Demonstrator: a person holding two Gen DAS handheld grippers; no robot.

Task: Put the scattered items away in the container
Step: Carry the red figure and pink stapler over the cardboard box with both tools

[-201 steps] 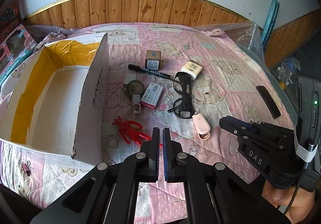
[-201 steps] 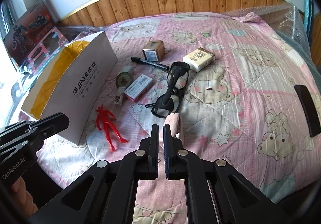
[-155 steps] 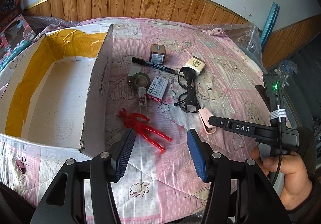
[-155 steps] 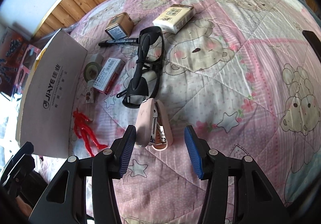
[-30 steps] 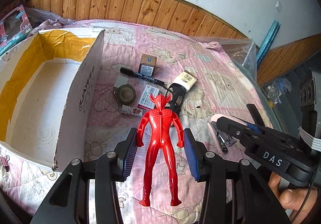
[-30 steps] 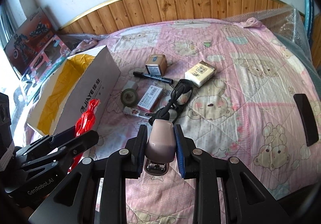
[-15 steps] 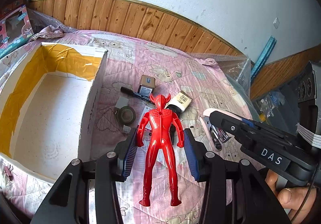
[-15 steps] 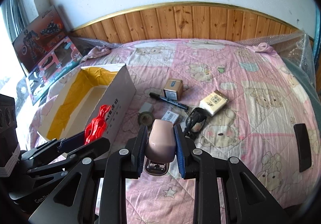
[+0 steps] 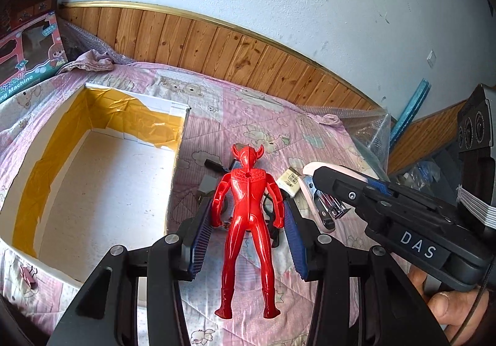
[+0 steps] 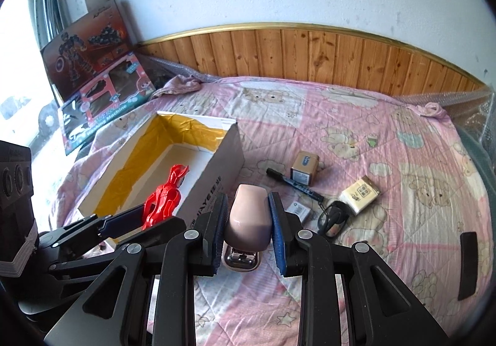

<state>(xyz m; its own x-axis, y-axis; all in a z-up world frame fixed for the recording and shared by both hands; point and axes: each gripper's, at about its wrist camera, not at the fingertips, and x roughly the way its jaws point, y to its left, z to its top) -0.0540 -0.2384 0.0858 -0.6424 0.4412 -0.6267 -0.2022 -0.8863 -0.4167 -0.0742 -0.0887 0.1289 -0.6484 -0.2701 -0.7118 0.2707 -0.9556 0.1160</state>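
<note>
The red figure (image 9: 248, 215) is clamped in the left gripper (image 9: 246, 232) and the pink stapler (image 10: 248, 215) in the right gripper (image 10: 248, 229), both above the quilt beside the open box (image 9: 178, 160), over whose floor each should be lowered before release

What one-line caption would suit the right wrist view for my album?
Right gripper clamps a pink stapler while the left gripper carries a red toy figure over the open cardboard box.
</note>
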